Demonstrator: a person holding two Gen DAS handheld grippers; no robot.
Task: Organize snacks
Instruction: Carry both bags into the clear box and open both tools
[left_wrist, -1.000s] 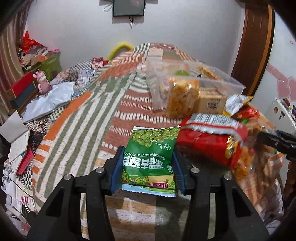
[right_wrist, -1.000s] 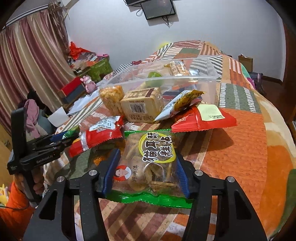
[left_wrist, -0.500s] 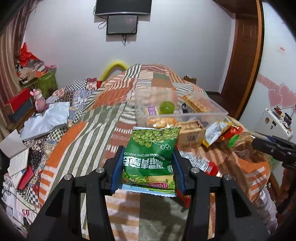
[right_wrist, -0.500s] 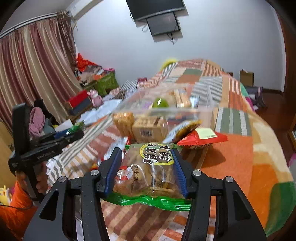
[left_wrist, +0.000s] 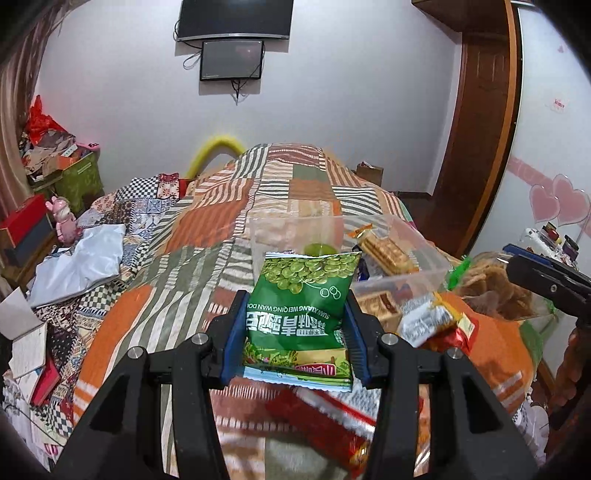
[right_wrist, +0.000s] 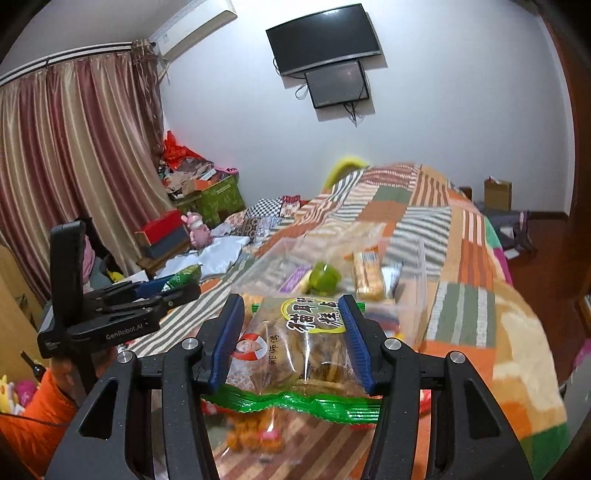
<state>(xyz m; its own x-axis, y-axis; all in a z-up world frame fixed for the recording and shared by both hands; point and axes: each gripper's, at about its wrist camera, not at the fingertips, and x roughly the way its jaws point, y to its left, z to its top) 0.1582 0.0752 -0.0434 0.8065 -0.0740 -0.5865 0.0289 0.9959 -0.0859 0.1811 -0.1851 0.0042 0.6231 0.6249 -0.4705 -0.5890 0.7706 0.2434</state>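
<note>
My left gripper (left_wrist: 295, 314) is shut on a green bag of peas (left_wrist: 301, 306) and holds it in the air above the bed. My right gripper (right_wrist: 293, 328) is shut on a clear bag of brown crisps with a green edge (right_wrist: 299, 350), also held up. A clear plastic bin (left_wrist: 417, 273) stands on the quilt ahead, with a green cup (right_wrist: 325, 282) and biscuit packs (right_wrist: 365, 280) inside. The right gripper also shows at the right edge of the left wrist view (left_wrist: 546, 280). The left gripper shows at the left of the right wrist view (right_wrist: 155, 295).
Loose snack packs lie on the patchwork quilt (left_wrist: 221, 221) in front of the bin: a silver-yellow pack (left_wrist: 428, 319), a red bag (left_wrist: 332, 413) and orange puffs (right_wrist: 247, 435). Clutter, boxes and a pink toy (left_wrist: 64, 219) are at the left. A wooden door (left_wrist: 476, 129) is at the right.
Both grippers have risen from the quilt with their bags and tilted up, so the bin now appears lower and the wall screens have come into view.
</note>
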